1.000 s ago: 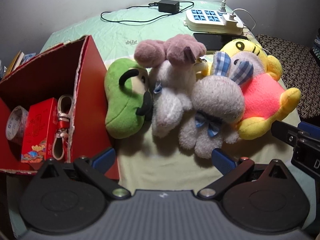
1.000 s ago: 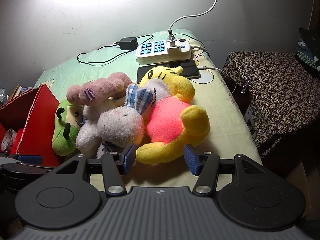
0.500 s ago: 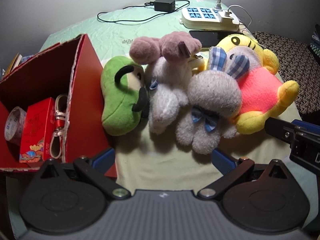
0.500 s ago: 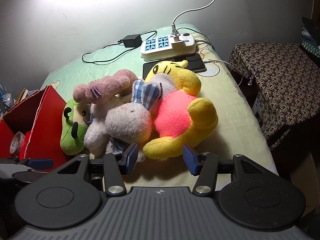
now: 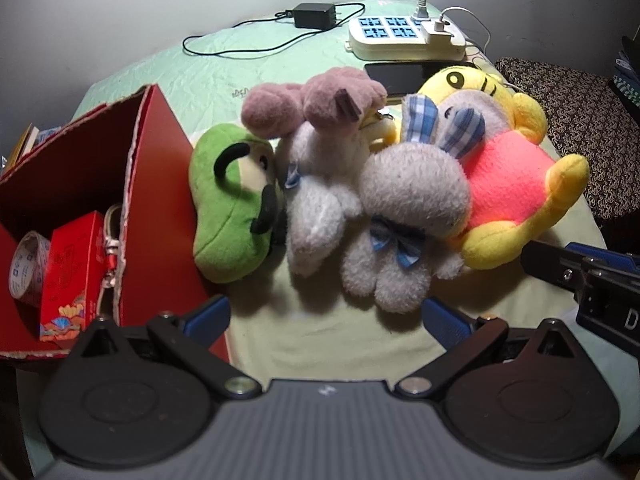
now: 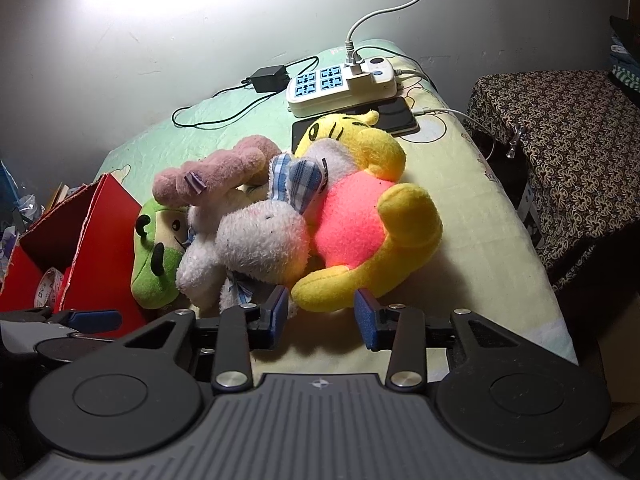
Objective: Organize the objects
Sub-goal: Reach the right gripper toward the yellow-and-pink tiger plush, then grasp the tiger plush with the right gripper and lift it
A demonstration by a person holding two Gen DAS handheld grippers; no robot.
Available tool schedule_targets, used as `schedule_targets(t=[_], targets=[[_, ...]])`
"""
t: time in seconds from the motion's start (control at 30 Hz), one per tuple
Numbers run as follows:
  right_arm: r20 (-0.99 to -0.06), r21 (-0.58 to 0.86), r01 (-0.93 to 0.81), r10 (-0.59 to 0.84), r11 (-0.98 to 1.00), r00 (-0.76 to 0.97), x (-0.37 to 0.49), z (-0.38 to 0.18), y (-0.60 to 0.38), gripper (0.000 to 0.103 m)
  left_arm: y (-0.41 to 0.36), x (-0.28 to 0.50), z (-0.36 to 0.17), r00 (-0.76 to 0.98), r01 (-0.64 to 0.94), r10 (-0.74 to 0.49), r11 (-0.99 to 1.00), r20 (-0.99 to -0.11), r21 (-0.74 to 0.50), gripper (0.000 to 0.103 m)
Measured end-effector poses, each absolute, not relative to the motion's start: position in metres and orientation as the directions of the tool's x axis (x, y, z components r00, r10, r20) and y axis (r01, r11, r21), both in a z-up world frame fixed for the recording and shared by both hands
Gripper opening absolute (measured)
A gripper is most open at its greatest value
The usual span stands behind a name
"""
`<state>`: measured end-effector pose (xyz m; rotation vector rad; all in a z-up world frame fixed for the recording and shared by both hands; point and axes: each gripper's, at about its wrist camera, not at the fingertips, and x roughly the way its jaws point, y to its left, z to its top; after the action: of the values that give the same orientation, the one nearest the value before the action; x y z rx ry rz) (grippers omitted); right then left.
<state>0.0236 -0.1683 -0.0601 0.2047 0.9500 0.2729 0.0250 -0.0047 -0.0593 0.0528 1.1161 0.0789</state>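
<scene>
Your right gripper (image 6: 322, 312) sits low at the near end of the yellow plush (image 6: 360, 216), its jaws having just been closing to a middling gap; the yellow leg lies just ahead of the pads and looks not yet pinched. Your left gripper (image 5: 326, 318) hangs with jaws wide and empty above the bare bed sheet (image 5: 320, 340), in front of the grey rabbit (image 5: 404, 216).

Risk: the four toys lie in one row on the bed, each touching its neighbour. The rabbit's head rests against the pink belly of the yellow plush, so a lift may drag the rabbit along or tip it off. A grip on the thin leg alone may slip, since the soft pile compresses. The phone (image 6: 394, 116) and power strip (image 6: 340, 82) lie just behind the yellow head; a backward sweep could snag their cables.

View comparison: the left wrist view looks down into the red box (image 5: 156, 208) and shows its contents, a tape roll (image 5: 26, 268) and a red carton (image 5: 70, 272), with little spare room evident. The right wrist view shows only the box's edge, but reveals the patterned cloth (image 6: 560, 152) beside the bed and the gap between the right pads and the leg.
</scene>
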Motion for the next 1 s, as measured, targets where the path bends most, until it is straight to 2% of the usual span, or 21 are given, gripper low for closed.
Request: schedule_targets(t=[0.2,0.33,0.47,0.53,0.63,0.77,0.97,1.0], targets=[[-0.736,0.364,-0.153,0.385,0.919,0.558,0.03,-0.056,-0.182,0.037,-0.003,0.028,-0.052,0.471,0.037,0.034,0.998,-0.881,0.058,0.098],[-0.68,0.434,-0.162,0.44,0.886,0.586,0.038,-0.046,-0.198,0.036,-0.002,0.032,-0.044,0.491,0.128,-0.122,0.99,-0.862,-0.067,0.087],[-0.655,0.437,-0.132,0.416,0.89,0.632,0.052,-0.04,-0.216,0.036,-0.009,0.039,-0.037,0.502,0.202,-0.268,0.961,-0.823,-0.189,0.087],[-0.636,0.448,-0.146,0.43,0.882,0.641,0.057,-0.037,-0.221,0.035,-0.015,0.041,-0.036,0.514,0.223,-0.288,0.954,-0.808,-0.198,0.087],[-0.618,0.376,-0.179,0.39,0.909,0.683,0.065,-0.034,-0.221,0.036,-0.023,0.046,-0.038,0.496,0.264,-0.35,0.933,-0.795,-0.246,0.087],[-0.631,0.312,-0.203,0.362,0.928,0.686,0.089,-0.046,-0.225,0.036,-0.038,0.048,-0.038,0.464,0.349,-0.459,0.881,-0.758,-0.319,0.087],[-0.691,0.422,-0.263,0.496,0.867,0.525,0.129,-0.076,-0.228,0.038,-0.063,0.066,-0.06,0.385,0.401,-0.535,0.831,-0.752,-0.386,0.086],[-0.697,0.421,-0.283,0.506,0.862,0.508,0.133,-0.079,-0.225,0.042,-0.066,0.07,-0.066,0.37,0.398,-0.542,0.826,-0.754,-0.399,0.086]])
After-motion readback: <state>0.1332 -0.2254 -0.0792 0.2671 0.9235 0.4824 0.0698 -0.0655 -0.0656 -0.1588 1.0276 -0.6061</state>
